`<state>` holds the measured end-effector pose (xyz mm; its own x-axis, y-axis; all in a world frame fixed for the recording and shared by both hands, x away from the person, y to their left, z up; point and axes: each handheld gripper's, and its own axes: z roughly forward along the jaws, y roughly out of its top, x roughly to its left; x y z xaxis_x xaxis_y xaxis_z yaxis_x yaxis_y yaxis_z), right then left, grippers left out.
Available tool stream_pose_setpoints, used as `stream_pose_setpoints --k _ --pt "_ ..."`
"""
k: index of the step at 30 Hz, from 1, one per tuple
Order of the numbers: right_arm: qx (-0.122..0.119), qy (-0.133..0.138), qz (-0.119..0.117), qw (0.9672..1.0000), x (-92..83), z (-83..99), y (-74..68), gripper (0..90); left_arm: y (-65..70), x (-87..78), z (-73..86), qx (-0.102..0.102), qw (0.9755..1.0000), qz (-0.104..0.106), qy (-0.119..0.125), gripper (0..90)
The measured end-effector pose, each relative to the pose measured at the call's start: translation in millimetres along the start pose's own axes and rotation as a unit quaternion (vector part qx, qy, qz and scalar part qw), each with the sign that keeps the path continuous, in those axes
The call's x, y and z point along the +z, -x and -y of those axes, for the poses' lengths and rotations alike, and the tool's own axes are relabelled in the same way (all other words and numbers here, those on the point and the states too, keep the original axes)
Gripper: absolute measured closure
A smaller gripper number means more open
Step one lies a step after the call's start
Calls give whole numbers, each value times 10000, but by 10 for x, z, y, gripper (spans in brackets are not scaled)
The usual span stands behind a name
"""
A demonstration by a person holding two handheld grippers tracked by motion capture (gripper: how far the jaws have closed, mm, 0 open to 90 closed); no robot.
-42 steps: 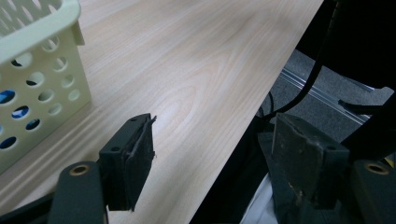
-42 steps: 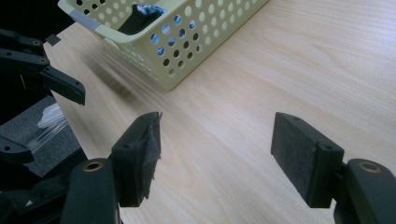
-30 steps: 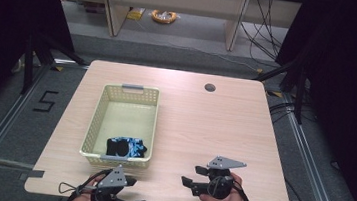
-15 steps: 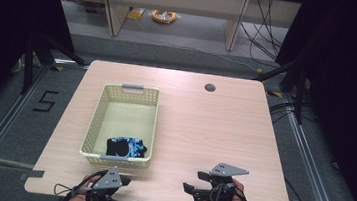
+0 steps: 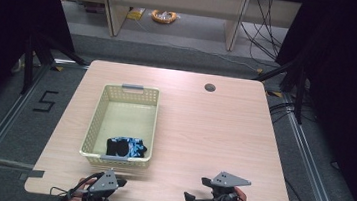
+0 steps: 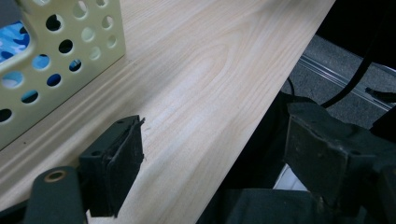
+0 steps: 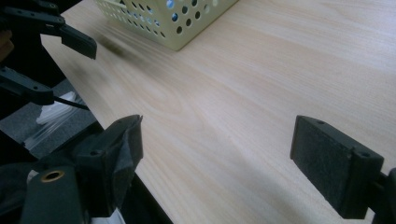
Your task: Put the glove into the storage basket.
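Both grippers are held at the near edge of the light wooden table (image 5: 203, 133), one in each of the person's hands.

The left gripper (image 6: 212, 154) is seen with its jaws spread wide and nothing between them. One pad (image 6: 123, 163) lies over the tabletop; the other pad (image 6: 327, 154) hangs past the table edge, above the dark floor. Beyond the first pad, up and to the left in the left gripper view, the perforated wall of a pale yellow plastic basket (image 6: 60, 56) is seen, near but apart from it. Blue patterned fabric is glimpsed through the holes.

The right gripper (image 7: 215, 149) is likewise held with jaws spread and empty, both pads over bare wood. Ahead of its fingers, well apart, a corner of the basket (image 7: 187, 23) is visible. The left gripper (image 7: 60, 56) is seen farther off at the upper left of the right gripper view, its fingers parted.

In the high view, the basket (image 5: 94, 127) stands on the left half of the table, just beyond the left gripper (image 5: 120, 181). A bundle of black and blue camouflage-patterned cloth (image 5: 126, 147) lies inside the basket at its near end. The right gripper (image 5: 196, 192) is held well to the right of the basket. A round cable hole (image 5: 210, 87) is noted at the far side of the table.
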<state>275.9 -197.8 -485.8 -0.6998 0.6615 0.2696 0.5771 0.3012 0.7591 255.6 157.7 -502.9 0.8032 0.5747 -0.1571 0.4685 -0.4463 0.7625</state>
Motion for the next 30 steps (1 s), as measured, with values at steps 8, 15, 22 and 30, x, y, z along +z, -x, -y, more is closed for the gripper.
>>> stream_pose_setpoints --k 8,15,22,30 --pt "-246 -131 292 9992 -22 100 -59 185 13 -38 28 14 9999 11 145 186" --pt "-220 -233 421 9986 -63 160 -120 183 12 -74 48 87 9999 -107 57 184" --pt "-514 -278 484 9971 -66 179 -117 183 27 -84 48 42 10000 -49 55 184" --pt "-529 -293 575 9965 -60 184 -115 183 14 -69 55 127 9998 -164 79 185"
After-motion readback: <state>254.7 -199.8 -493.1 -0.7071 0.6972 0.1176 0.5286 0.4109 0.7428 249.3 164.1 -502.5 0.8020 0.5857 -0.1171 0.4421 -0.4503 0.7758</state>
